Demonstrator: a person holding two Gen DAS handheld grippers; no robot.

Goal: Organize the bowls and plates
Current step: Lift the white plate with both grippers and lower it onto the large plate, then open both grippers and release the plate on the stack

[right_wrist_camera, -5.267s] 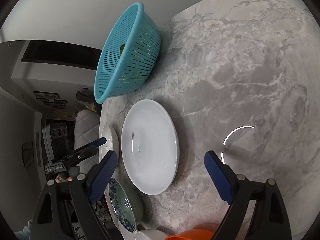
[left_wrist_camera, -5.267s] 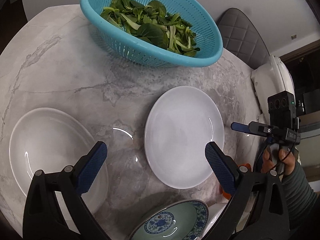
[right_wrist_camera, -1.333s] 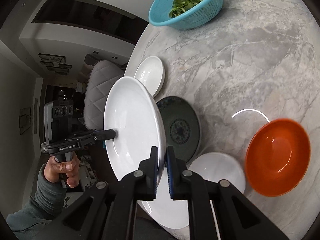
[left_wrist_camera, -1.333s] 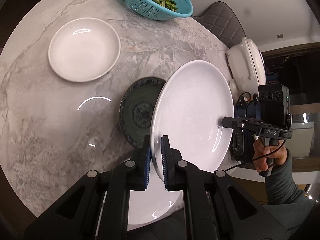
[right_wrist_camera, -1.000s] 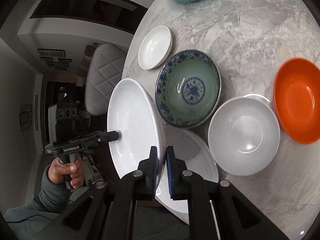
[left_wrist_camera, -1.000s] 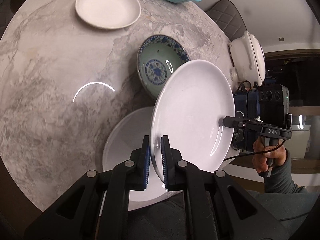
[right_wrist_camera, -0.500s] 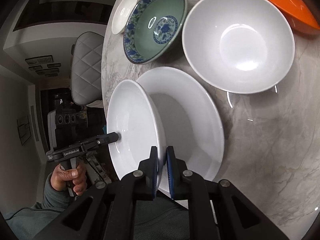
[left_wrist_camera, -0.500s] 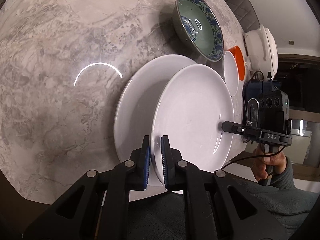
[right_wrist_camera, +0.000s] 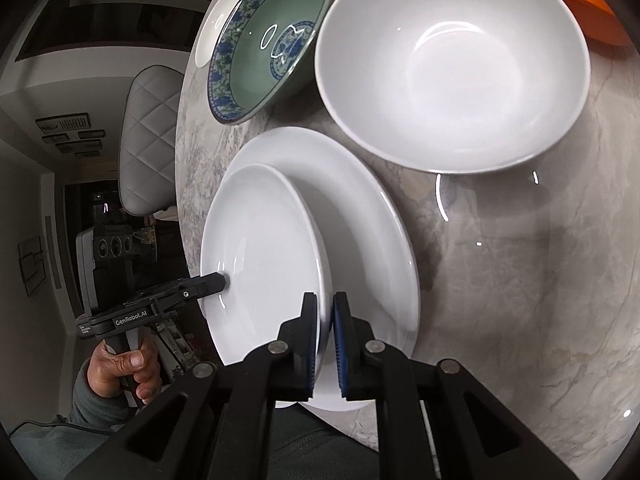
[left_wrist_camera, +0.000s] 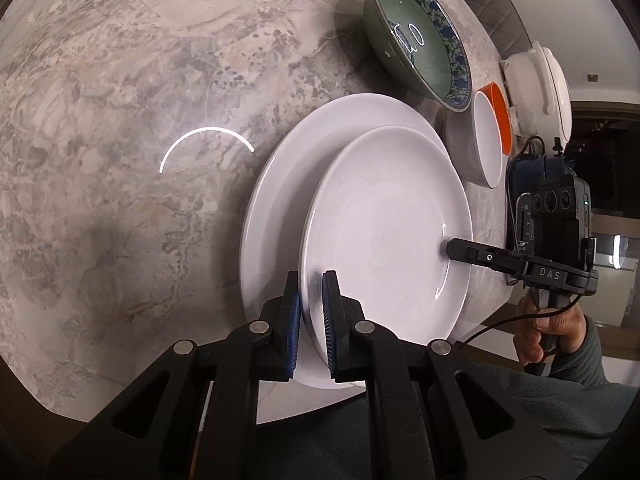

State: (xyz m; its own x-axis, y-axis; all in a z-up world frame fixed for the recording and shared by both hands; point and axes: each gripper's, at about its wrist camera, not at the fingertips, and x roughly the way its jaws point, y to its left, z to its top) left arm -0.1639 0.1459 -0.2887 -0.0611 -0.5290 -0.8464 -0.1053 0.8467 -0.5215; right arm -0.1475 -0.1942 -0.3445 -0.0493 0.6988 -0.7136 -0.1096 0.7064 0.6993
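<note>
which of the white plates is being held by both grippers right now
The smaller white plate, clamped at opposite rims by the left gripper and right gripper. It sits over the larger white plate, which lies ungripped on the table.

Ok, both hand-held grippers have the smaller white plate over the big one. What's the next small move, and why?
Probably ease it down the last bit until it lies flat, then let go. The smaller white plate is pinched at opposite rims by the left hand-held gripper and the right hand-held gripper. It sits tilted over the larger white plate, one edge apparently raised, so releasing now could drop it.
</note>
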